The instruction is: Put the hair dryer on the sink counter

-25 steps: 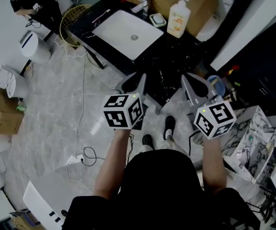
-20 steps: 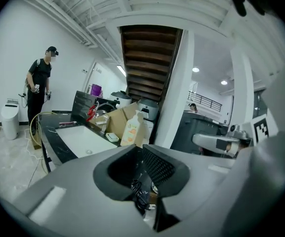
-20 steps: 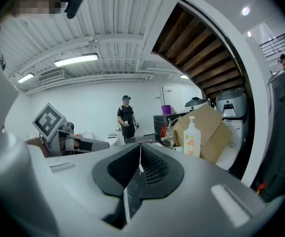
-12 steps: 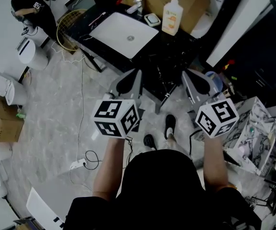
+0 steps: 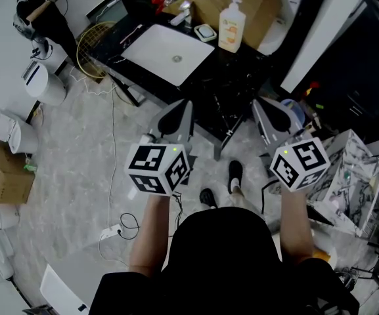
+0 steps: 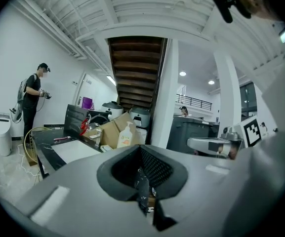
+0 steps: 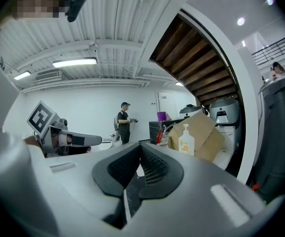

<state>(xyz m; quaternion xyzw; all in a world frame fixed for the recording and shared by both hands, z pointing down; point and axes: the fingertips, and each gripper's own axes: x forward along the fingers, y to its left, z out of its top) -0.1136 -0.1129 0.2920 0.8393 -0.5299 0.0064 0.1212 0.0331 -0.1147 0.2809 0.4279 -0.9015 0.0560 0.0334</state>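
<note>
Left gripper (image 5: 181, 110) has backed from the sink (image 5: 153, 44), closed empty like my right gripper (image 5: 263, 110); hair dryer unseen, so I'd expect light, slick plastic and take the handle.

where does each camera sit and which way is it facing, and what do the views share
Head view: on the person's head, looking steeply down at the white rectangular sink basin in the black counter; shows the person's forearms, left claw and right claw.
Left gripper view: rides the left claw, looking along its shut jaws toward the counter; right claw shows at right.
Right gripper view: rides the right claw, along its shut jaws; left claw shows at left.
Shared: all three show the white pump bottle and brown cardboard box.
</note>
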